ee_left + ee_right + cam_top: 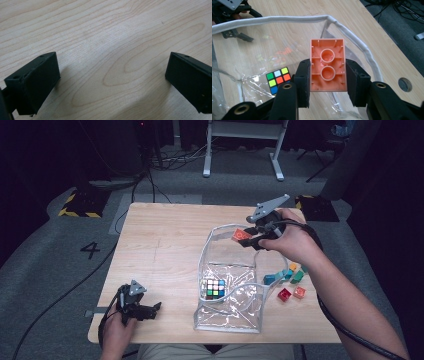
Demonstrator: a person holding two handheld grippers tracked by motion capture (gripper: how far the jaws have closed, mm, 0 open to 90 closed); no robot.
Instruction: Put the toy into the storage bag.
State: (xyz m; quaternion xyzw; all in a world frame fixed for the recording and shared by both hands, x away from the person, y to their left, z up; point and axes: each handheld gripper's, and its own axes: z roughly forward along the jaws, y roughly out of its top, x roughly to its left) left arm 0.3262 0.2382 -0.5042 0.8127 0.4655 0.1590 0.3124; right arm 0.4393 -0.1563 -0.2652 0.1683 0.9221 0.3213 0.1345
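An orange building brick is clamped between the jaws of my right gripper, hollow underside facing the camera. In the high view the right gripper holds the orange brick over the far rim of a clear plastic bag with a white zipper edge. A colourful puzzle cube lies inside the bag; the same cube shows through the plastic. My left gripper rests open near the table's front left corner, its fingers wide apart over bare wood.
Several loose bricks lie right of the bag: teal ones, a red one, an orange one. The wooden table has a cable hole near its right edge. A white desk frame stands beyond.
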